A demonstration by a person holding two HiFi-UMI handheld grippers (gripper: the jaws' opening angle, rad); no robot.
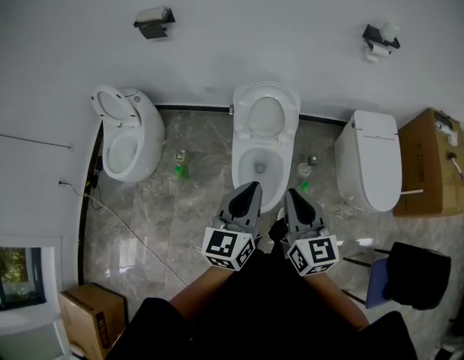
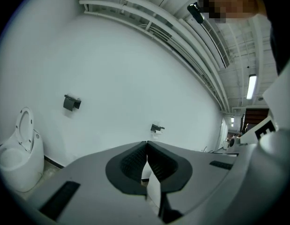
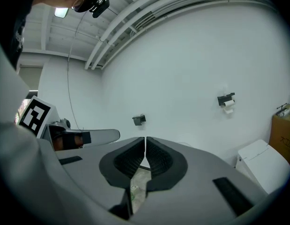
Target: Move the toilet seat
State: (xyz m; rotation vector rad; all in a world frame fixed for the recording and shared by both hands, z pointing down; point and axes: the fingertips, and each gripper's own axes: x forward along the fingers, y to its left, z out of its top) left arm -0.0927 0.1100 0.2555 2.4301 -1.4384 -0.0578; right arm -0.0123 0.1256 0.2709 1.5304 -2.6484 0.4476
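In the head view I hold the left gripper (image 1: 253,188) and the right gripper (image 1: 290,194) side by side, low in front of the middle toilet (image 1: 255,172). Its toilet seat (image 1: 266,92) stands raised against the wall, leaving the bowl open. The left toilet (image 1: 134,145) has its seat up too, the right toilet (image 1: 375,163) has its lid down, and a cardboard box (image 1: 426,163) sits just beside that one

In the left gripper view my left fingers (image 2: 132,162) are pressed together with nothing between them. They point at the white wall, where a paper holder (image 2: 71,102) hangs above the left toilet

In the right gripper view my right fingers (image 3: 159,158) are likewise closed on nothing, with the lidded toilet at the right edge and the left gripper alongside at the left
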